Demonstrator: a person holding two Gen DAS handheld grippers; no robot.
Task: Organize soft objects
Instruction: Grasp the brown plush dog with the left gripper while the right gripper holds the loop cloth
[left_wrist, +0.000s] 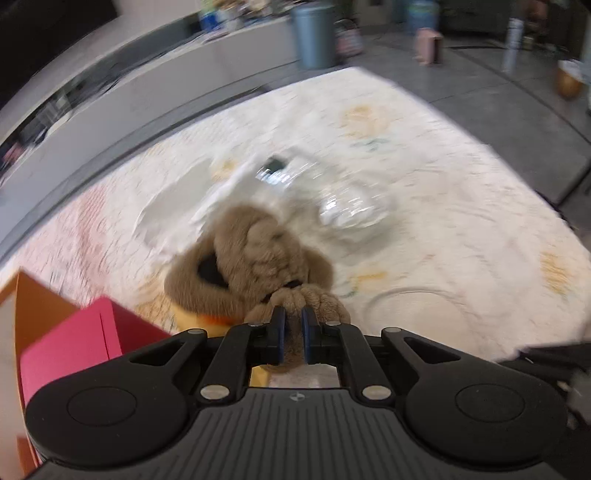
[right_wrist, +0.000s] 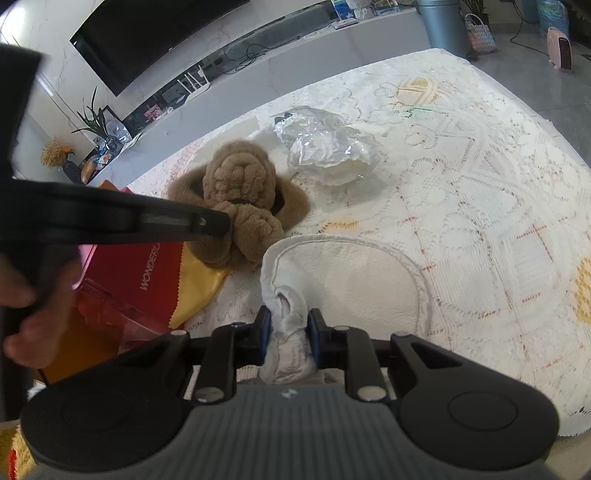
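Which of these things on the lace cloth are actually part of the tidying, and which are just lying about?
Part of the job:
- brown plush toy, pinched by the left tongs
- white fabric piece, pinched by the right tongs
- crinkly clear bag, probably

Just lying about:
- red box
- television
- grey bin
- potted plant

Soft daylight fills both views, bright and even, with only faint shadows. The left wrist view is smeared by motion blur: the lace cloth (left_wrist: 424, 177) and plastic bag (left_wrist: 347, 210) streak, while the plush (left_wrist: 255, 258) stays fairly sharp. The right wrist view is crisp, with glare on the bag. Fisheye distortion bends the desk's far edge and the TV (right_wrist: 147, 33).
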